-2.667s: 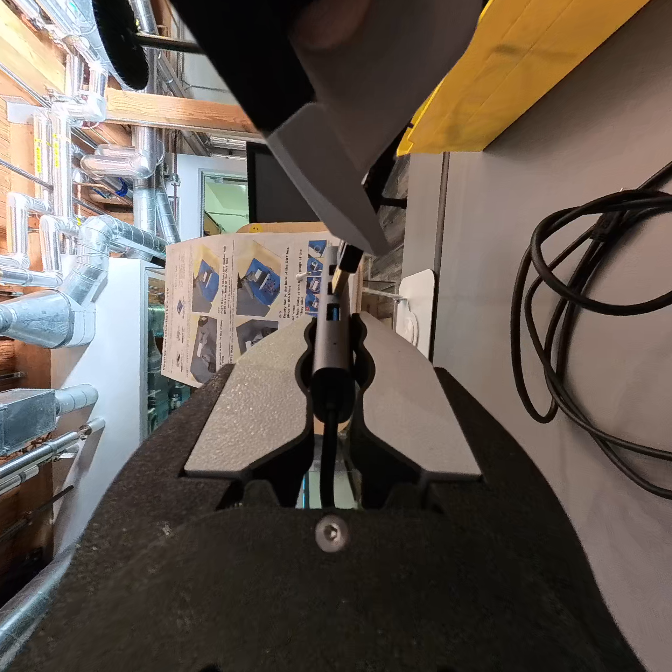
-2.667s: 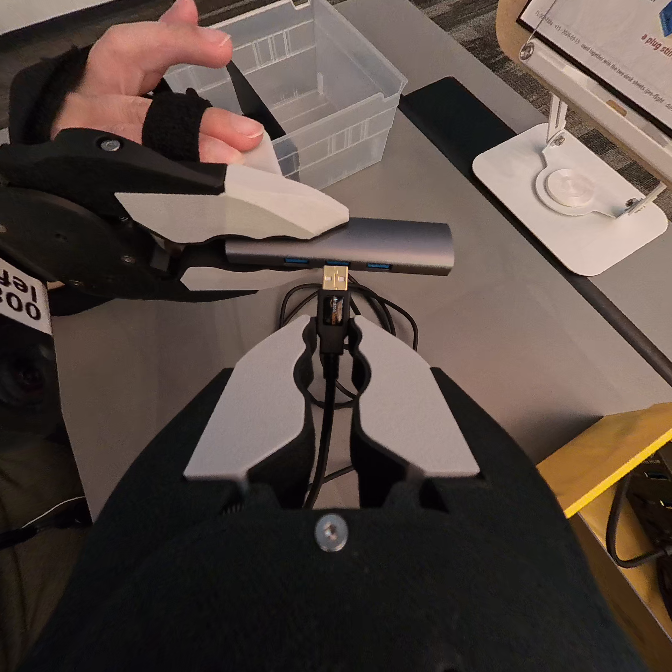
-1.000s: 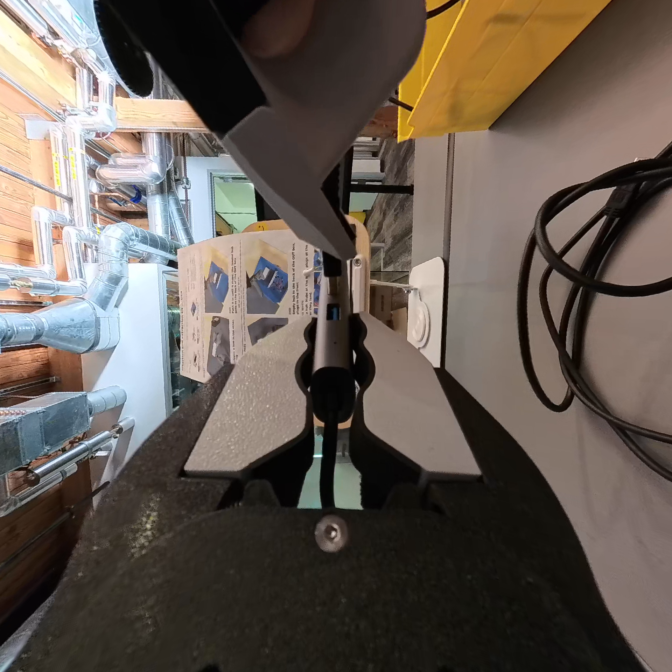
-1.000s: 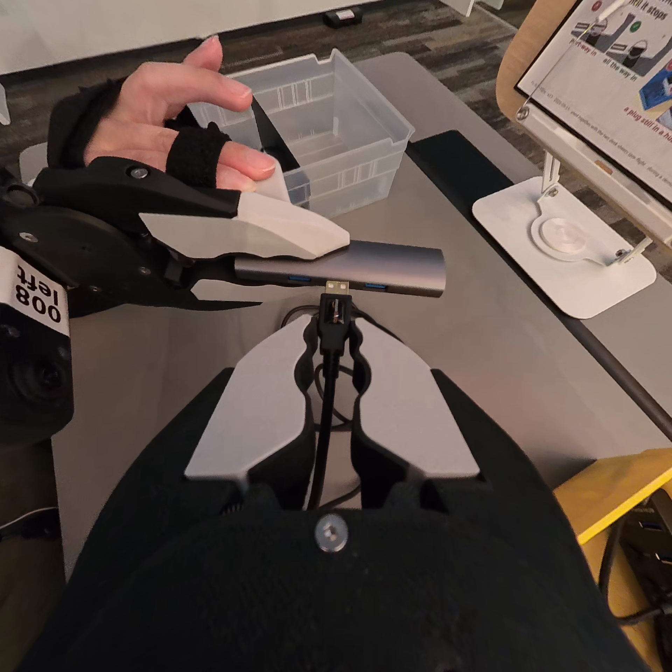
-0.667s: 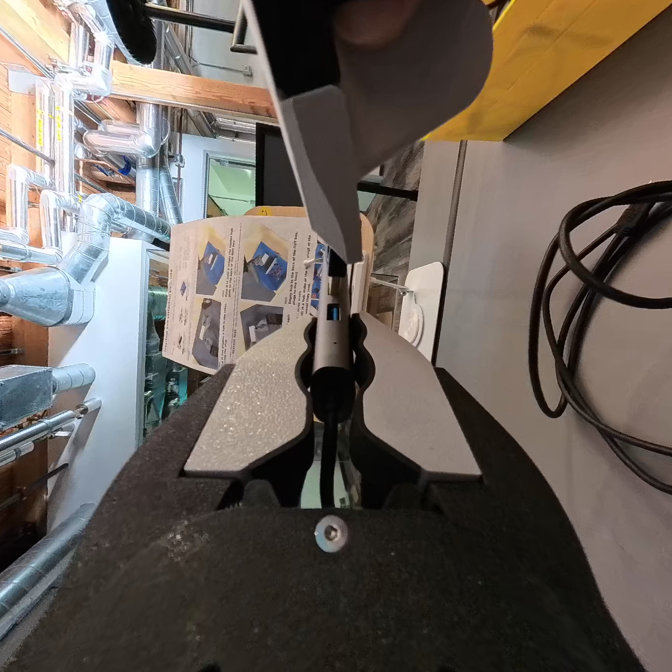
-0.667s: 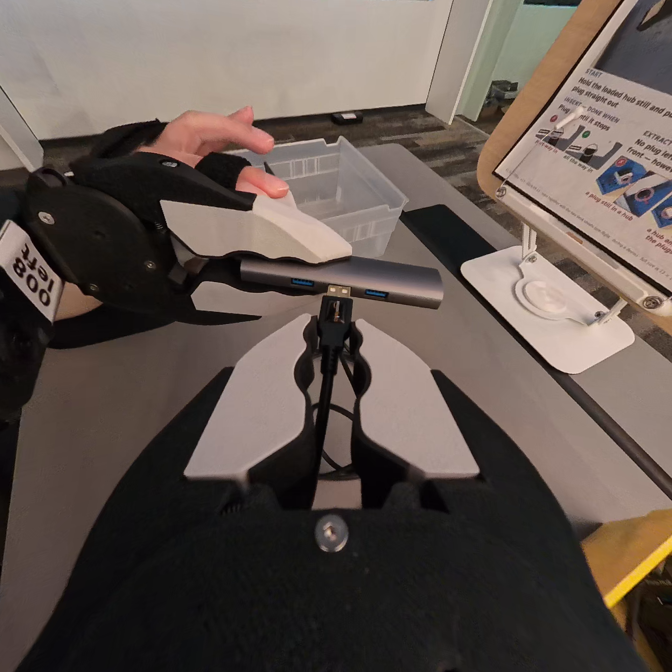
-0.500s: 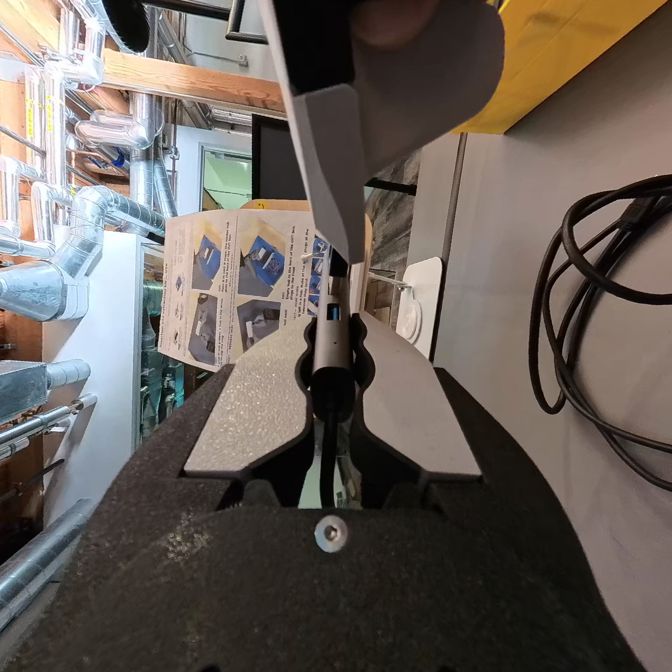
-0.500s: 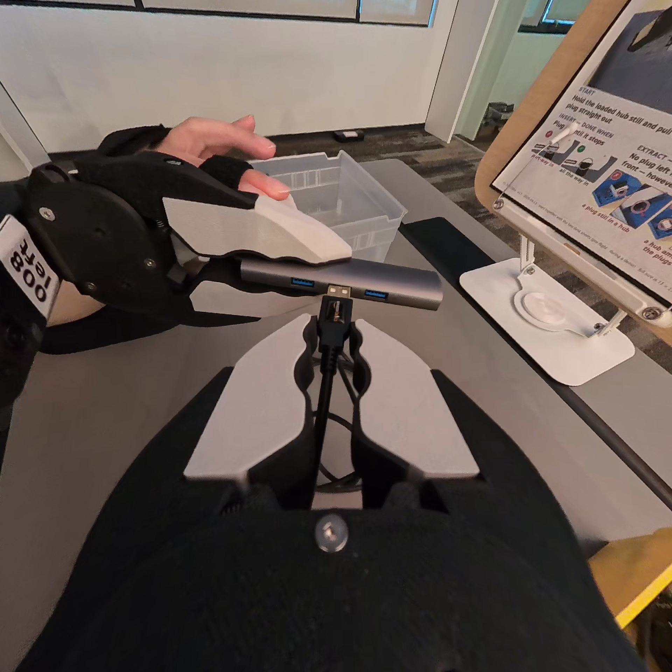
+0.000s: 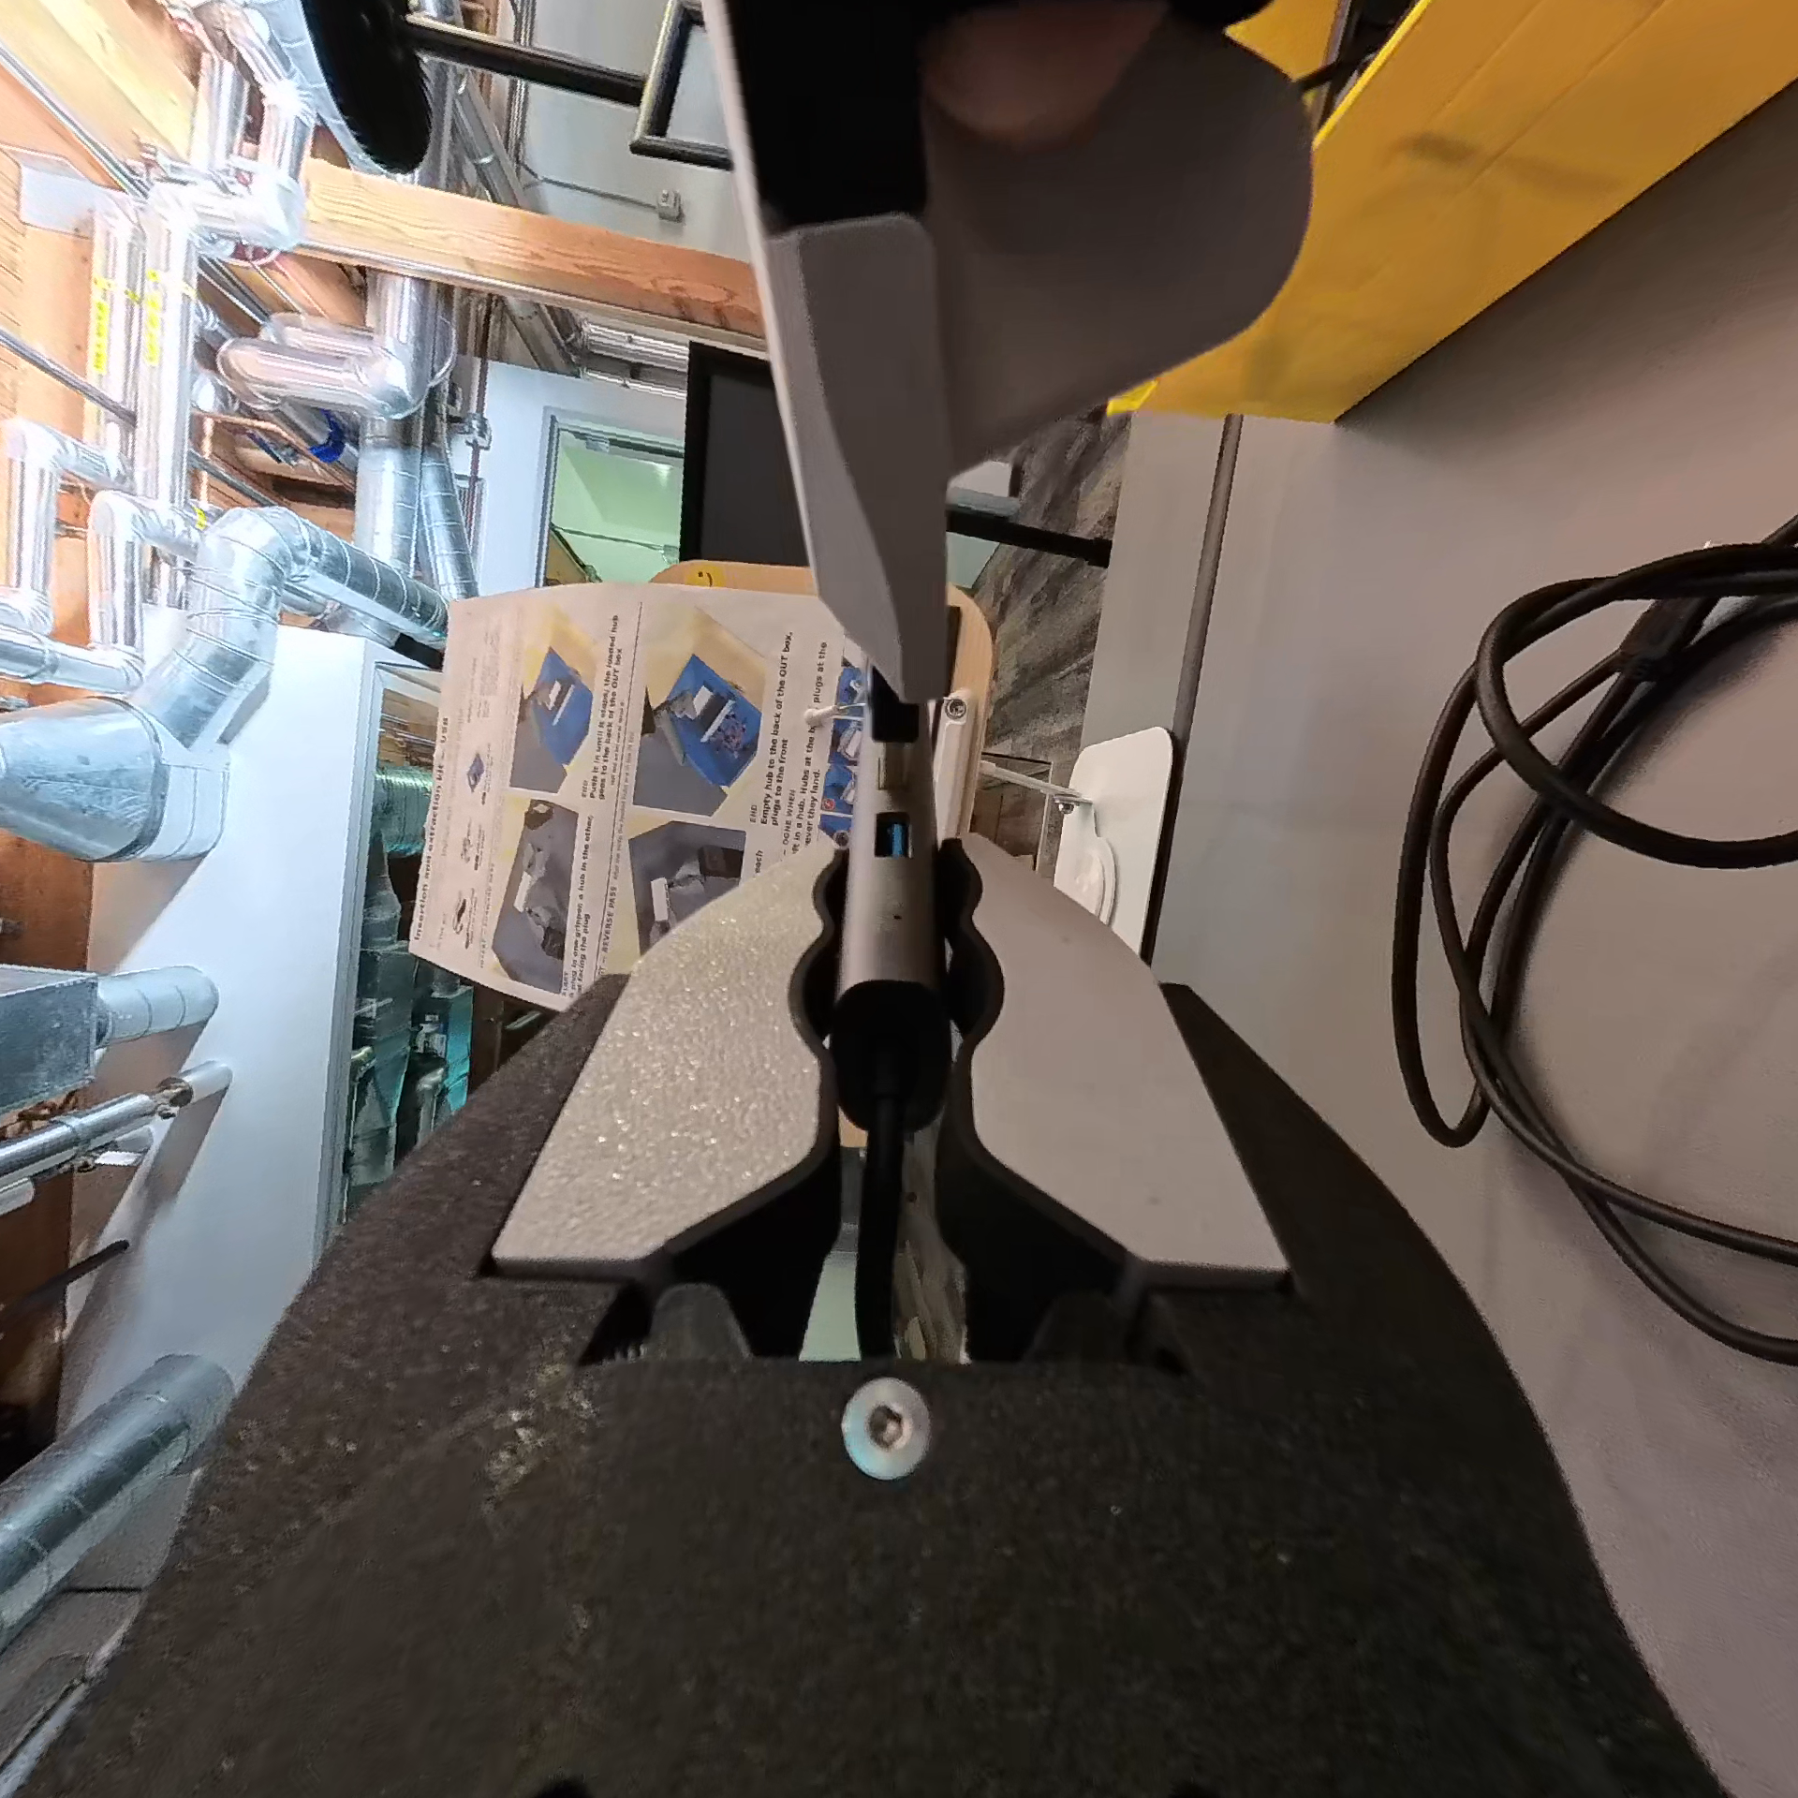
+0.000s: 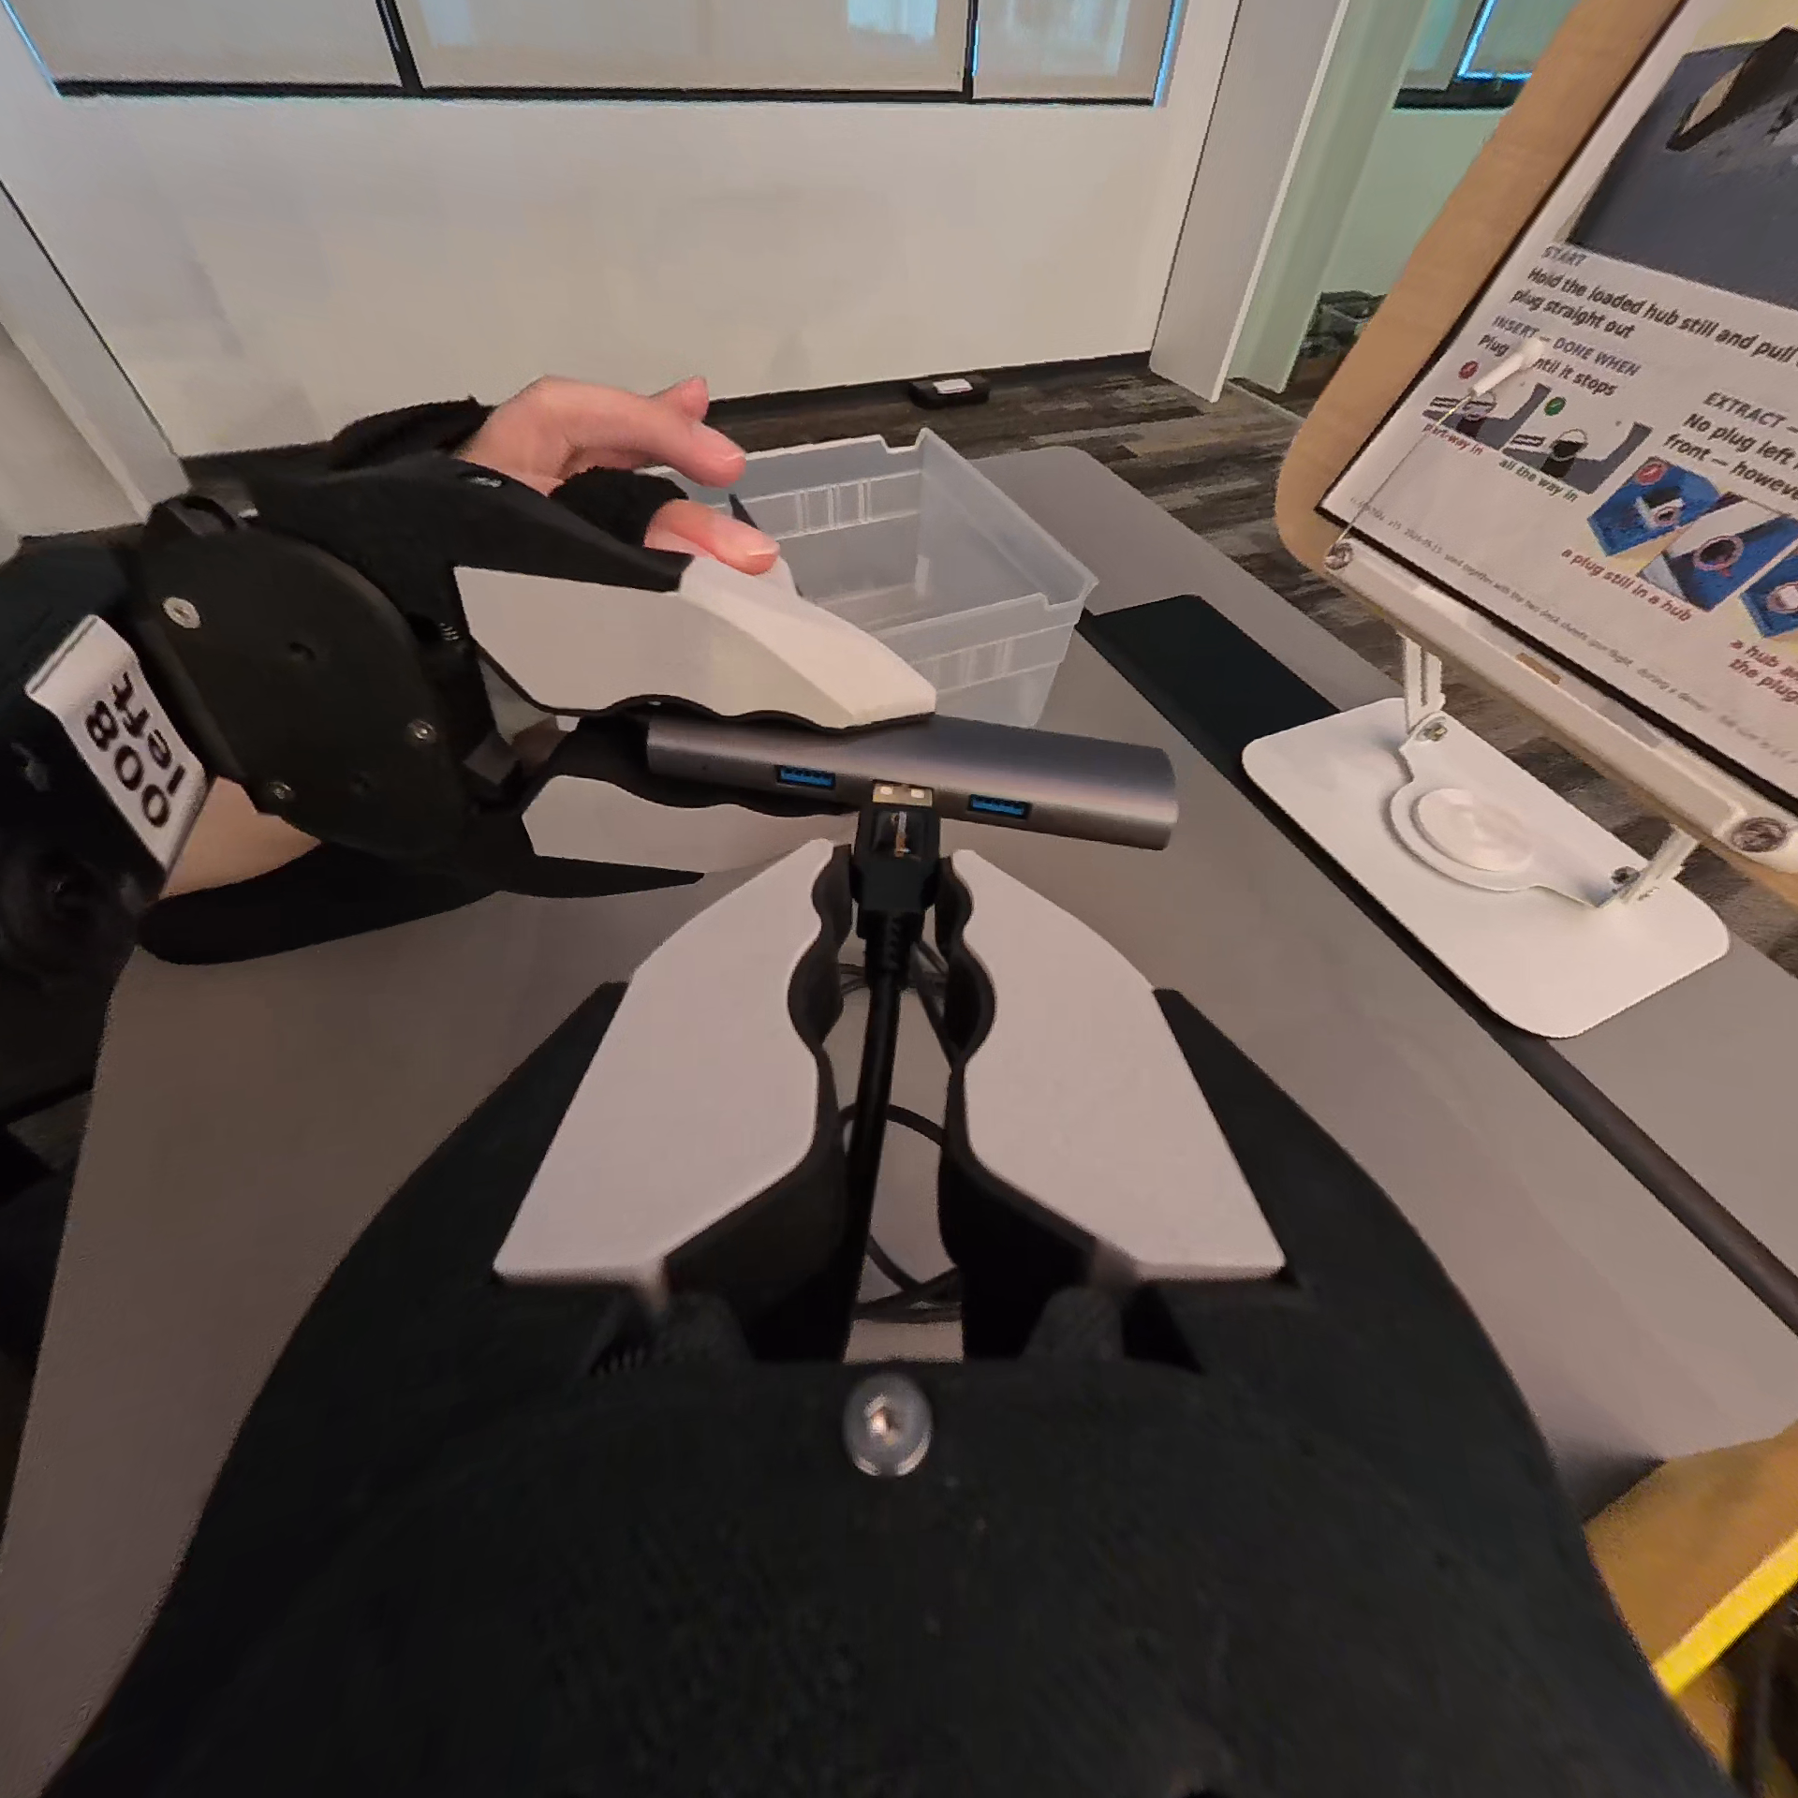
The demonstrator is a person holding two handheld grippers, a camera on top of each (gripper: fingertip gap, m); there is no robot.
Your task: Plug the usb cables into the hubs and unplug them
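1. Moved in since the earlier frames: plug (image 10: 903, 796) closed the gap to the hub (image 10: 915, 769), metal tip now at the middle port, part way in at most; both tools also lifted and tilted, more wall and window in the right wrist view.
2. Left gripper (image 10: 778, 720) clenched on the hub's cable end, hub held level above the grey table (image 10: 292, 1031), well clear of it.
3. Right gripper (image 10: 895, 881) clenched on the plug's black body, cable (image 10: 876, 1051) trailing back between the fingers to a loose coil (image 9: 1557, 876) on the table.
4. Blue ports either side of the plug empty.
5. Risk: plug slightly off-axis, metal shell catching the port lip, jamming or scraping instead of seating.
6. Risk: hub gripped at one end only, push on the middle port levering it, hub pivoting or slipping in the left fingers (image 9: 681, 1070).
7. Risk: plug sliding backward in the right fingers (image 10: 701, 1060) under push, stopping half in.
8. Risk: coil dragging or snagging, tugging the plug sideways.
9. Clear bin (image 10: 973, 555) and tilted instruction board (image 10: 1557, 409) beyond, not in the path.
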